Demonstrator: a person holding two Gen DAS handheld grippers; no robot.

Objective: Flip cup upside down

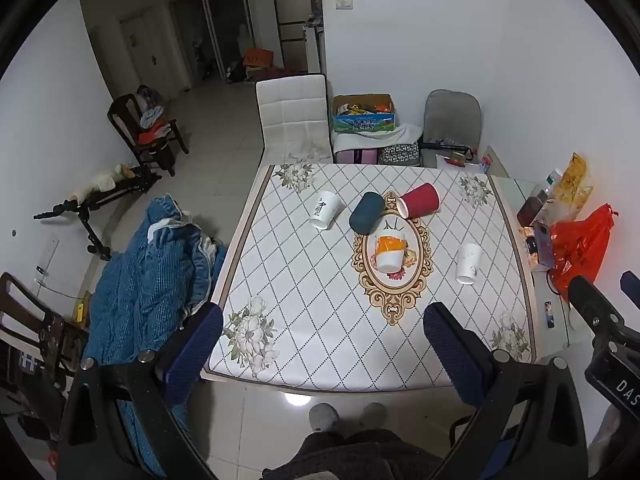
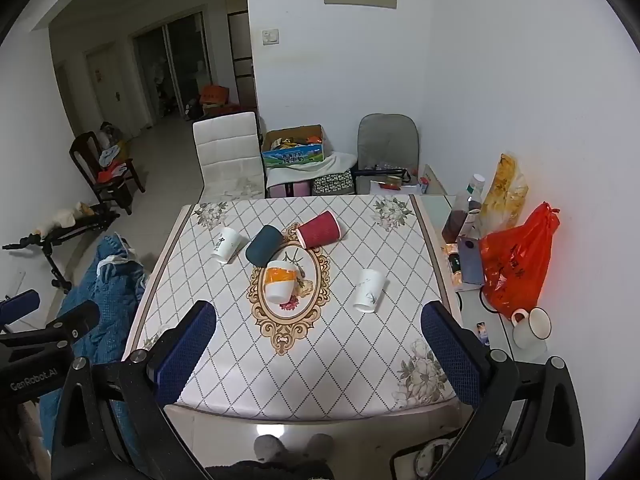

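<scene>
Several cups lie on their sides on the patterned table (image 1: 304, 344) (image 2: 320, 376). They are a white cup with black writing (image 1: 326, 209) (image 2: 227, 244), a dark teal cup (image 1: 367, 213) (image 2: 263, 245), a red ribbed cup (image 1: 420, 199) (image 2: 321, 229), a white cup with an orange band (image 1: 389, 250) (image 2: 281, 280) and a plain white cup (image 1: 468, 263) (image 2: 369, 290). My left gripper (image 1: 324, 354) is open and empty above the table's near edge. My right gripper (image 2: 320, 348) is open and empty, also near the front edge, well short of the cups.
A side shelf at the right holds an orange bag (image 2: 516, 264), bottles (image 2: 466, 208), a phone (image 2: 470, 260) and a white mug (image 2: 532, 326). A blue quilt (image 1: 148, 280) lies left of the table. Chairs (image 1: 294, 116) and boxes (image 1: 362, 114) stand behind it.
</scene>
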